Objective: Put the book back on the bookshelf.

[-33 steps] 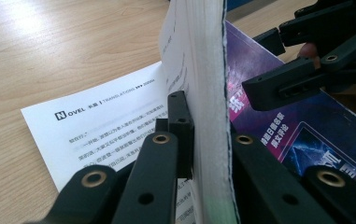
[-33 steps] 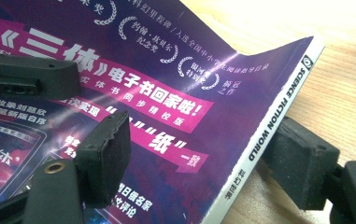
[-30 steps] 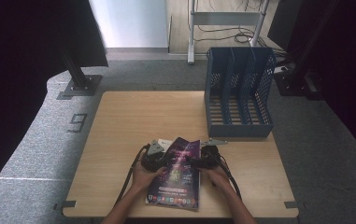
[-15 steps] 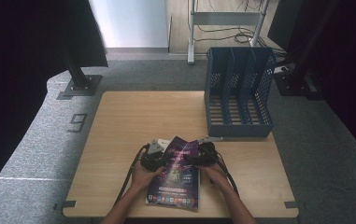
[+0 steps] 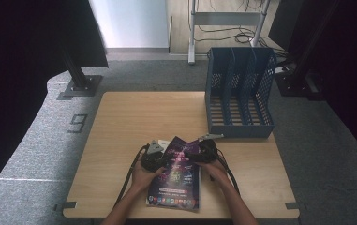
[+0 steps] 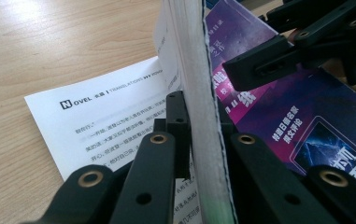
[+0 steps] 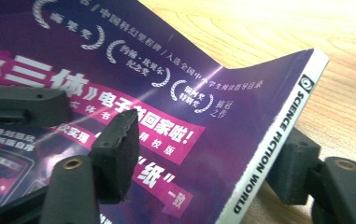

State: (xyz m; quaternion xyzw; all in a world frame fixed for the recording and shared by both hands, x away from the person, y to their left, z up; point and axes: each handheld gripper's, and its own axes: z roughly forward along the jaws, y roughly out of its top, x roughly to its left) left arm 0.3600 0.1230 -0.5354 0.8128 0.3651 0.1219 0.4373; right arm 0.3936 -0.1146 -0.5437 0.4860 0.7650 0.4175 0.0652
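The purple glossy-covered paperback magazine [image 5: 176, 180] lies at the near edge of the light wooden desk [image 5: 134, 122], about midway along it, with its far end raised off the surface. The left gripper [image 5: 159, 159] is seen clamped on the fore-edge of the page block, the jaws closed together against the paper. The right gripper [image 5: 198, 153] straddles the spine corner; its jaws have just been closing, and the magazine stands between them, but a gap remains at the pad over the cover, so no firm grip is judged yet.

Progress is judged early: the magazine is partly lifted, and transfer to the blue perforated plastic three-slot file rack [image 5: 239, 91] at the far right corner of the desk is presumed to remain.

In the left gripper view, a white printed page [image 6: 105, 126] is shown lying flat on the desk beneath the lifted block. In the right gripper view, the white spine lettering [image 7: 271, 149] is legible. In the high view, the rack's slots are seen empty.
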